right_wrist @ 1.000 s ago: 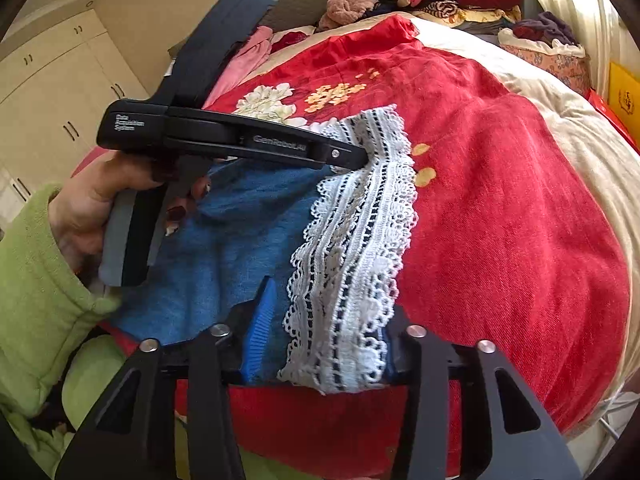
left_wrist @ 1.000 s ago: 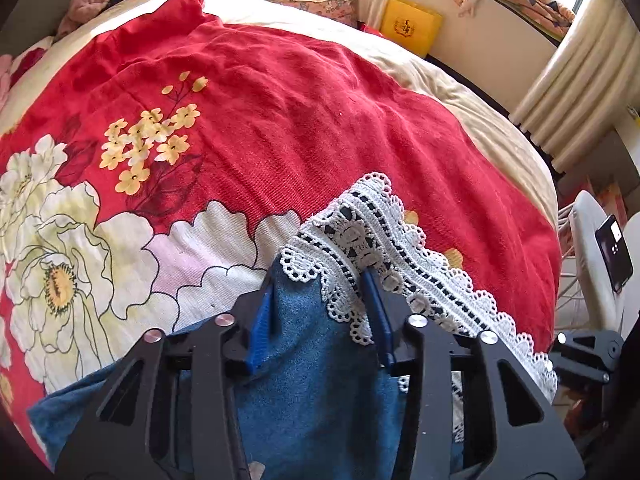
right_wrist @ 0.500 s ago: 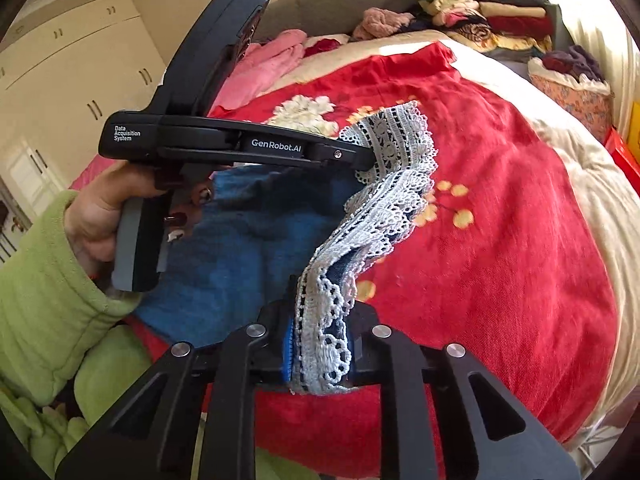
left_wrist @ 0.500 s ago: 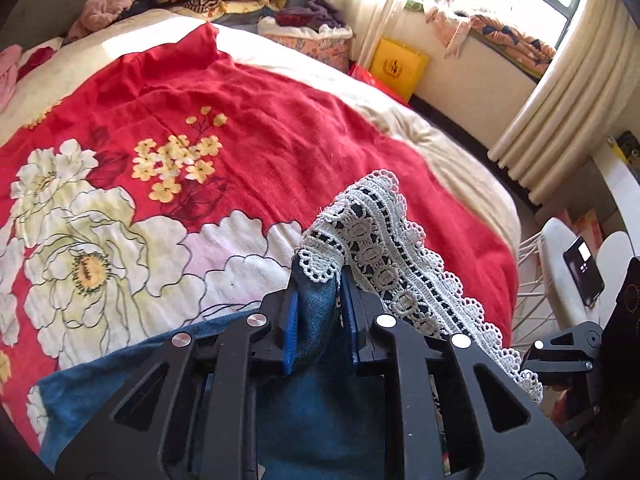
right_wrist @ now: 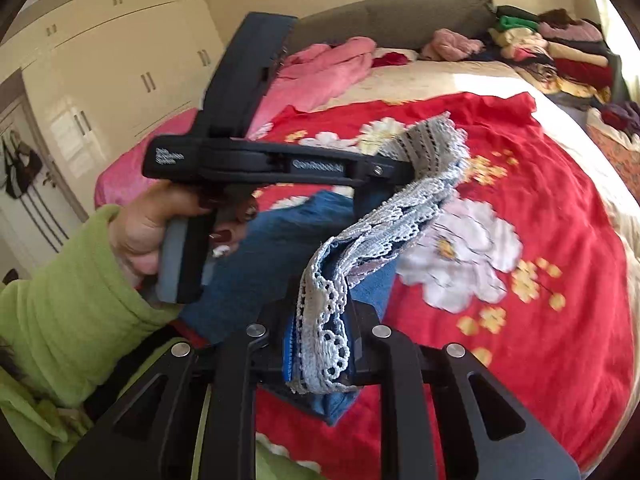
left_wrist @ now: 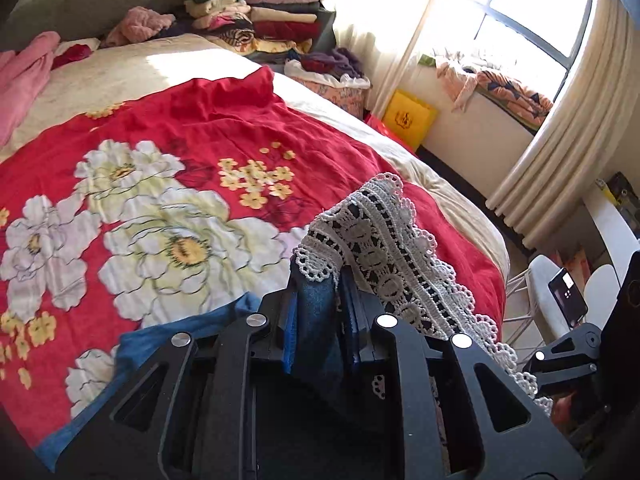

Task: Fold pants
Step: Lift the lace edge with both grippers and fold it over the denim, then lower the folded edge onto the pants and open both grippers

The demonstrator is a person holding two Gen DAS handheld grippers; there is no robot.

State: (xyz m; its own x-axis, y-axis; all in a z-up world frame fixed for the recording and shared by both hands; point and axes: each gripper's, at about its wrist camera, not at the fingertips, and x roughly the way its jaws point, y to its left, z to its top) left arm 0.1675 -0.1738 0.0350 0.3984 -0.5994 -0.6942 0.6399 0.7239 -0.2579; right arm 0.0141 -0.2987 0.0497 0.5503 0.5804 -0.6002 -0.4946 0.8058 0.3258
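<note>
Holding the lace hem (left_wrist: 384,248) of the blue pants (left_wrist: 316,312) at two spots, both tools are pressed together on cloth: the left tool (left_wrist: 318,316) bites the denim just under the lace at lower middle of its view, and the right tool (right_wrist: 322,344) pinches lace and denim together at lower middle of its own. The pants hang from these two grips above the red flowered blanket (left_wrist: 168,168), with their lower part trailing on it toward the lower left of the left view. To do this fold well, I judge both grips should stay level and keep the hem taut between them, then carry it across over the blanket so the legs lay flat rather than bunching; the lace sags and twists between the grips in the right view, so a gentle pull apart would help first. Around the bed, stacked clothes (left_wrist: 260,20) sit at upper middle, pink garments (right_wrist: 320,72) lie near the headboard, and a yellow box (left_wrist: 408,118) stands by the window. None of it lies on the blanket's open middle, so little blocks the lay-down.
</note>
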